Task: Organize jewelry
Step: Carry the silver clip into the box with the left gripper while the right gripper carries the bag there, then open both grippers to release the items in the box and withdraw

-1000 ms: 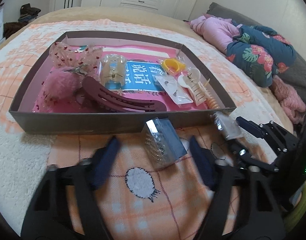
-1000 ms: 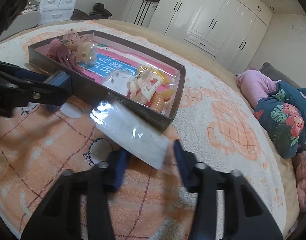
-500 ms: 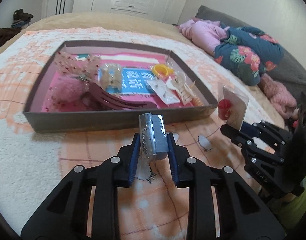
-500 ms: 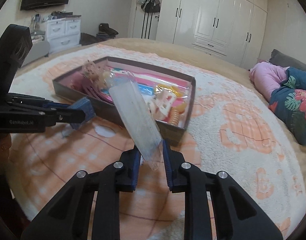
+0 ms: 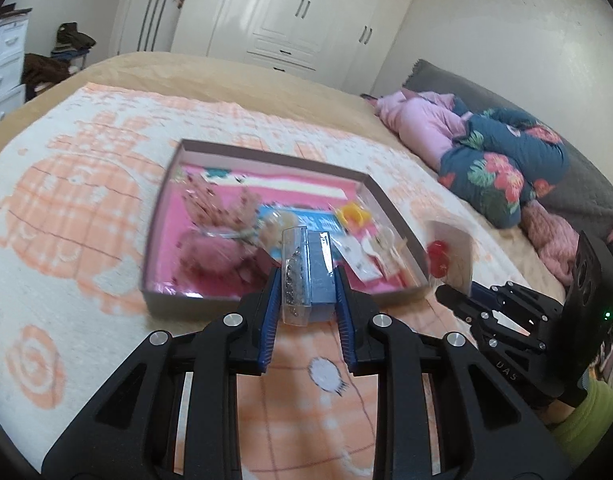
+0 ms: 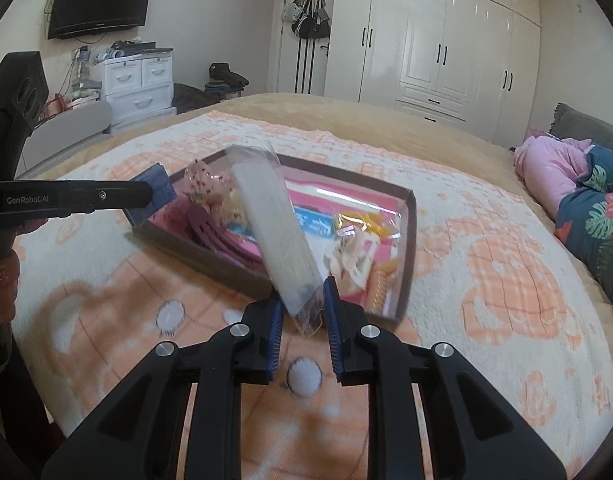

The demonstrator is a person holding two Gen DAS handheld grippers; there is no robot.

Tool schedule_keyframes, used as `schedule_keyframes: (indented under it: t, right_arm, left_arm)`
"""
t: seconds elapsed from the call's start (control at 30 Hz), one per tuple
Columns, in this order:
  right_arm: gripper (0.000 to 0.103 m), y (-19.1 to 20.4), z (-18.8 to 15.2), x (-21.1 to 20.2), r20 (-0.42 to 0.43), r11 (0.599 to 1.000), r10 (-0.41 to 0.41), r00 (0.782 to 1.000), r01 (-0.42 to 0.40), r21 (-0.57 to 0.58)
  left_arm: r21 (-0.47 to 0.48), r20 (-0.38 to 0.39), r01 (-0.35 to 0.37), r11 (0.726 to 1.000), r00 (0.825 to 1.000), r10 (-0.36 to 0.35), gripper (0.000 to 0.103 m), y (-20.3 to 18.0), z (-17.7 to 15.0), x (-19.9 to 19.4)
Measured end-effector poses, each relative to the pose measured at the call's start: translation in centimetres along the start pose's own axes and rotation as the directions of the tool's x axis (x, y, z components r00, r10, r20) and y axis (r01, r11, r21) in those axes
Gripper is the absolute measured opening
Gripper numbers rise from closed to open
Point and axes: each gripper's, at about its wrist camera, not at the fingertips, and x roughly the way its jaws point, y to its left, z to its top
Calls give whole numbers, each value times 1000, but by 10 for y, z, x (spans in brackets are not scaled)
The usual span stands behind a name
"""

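My left gripper is shut on a small blue packet with silvery jewelry in a clear sleeve, held upright above the blanket just before the brown box. My right gripper grips the lower end of a clear packet with a white card, its jaws still closing on it. The left wrist view shows that packet with a red piece inside, above the right gripper. In the right wrist view the left gripper carries the blue packet over the box's near corner.
The box holds a pink hair claw, a fluffy pink pompom, a yellow piece and several small packets. It lies on an orange-and-white blanket. Bundled clothes are at the right; wardrobes stand behind.
Both grippers closed on packets that lay on the blanket before the box and lifted them. The packets now stand upright between the pads, higher above the blanket.
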Motion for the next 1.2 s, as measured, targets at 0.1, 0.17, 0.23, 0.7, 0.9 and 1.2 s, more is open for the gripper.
schedule_keyframes:
  t: [0.1, 0.17, 0.23, 0.7, 0.9, 1.2]
  right_arm:
    - [12, 4, 10, 9, -4, 1000, -6, 1000, 6, -11]
    - [12, 6, 14, 18, -3, 1000, -9, 1000, 9, -24]
    - [11, 6, 17, 29, -1, 999, -19, 1000, 19, -34]
    - [10, -4, 37, 61, -1, 999, -48, 999, 48, 15]
    - [14, -15, 37, 69, -26, 996, -54, 998, 56, 73]
    - [57, -19, 24, 48, -1, 991, -70, 998, 70, 118]
  left_arm:
    - [-9, 18, -21, 1000, 1000, 22, 18, 8, 8, 0]
    - [-16, 23, -33, 999, 999, 33, 18, 14, 11, 1]
    - [-25, 26, -51, 998, 998, 52, 18, 22, 14, 6]
    - [-49, -2, -109, 993, 994, 109, 18, 51, 22, 36]
    - [-52, -16, -129, 990, 992, 128, 19, 57, 21, 46]
    - [-22, -5, -151, 988, 989, 151, 51, 50, 15, 42]
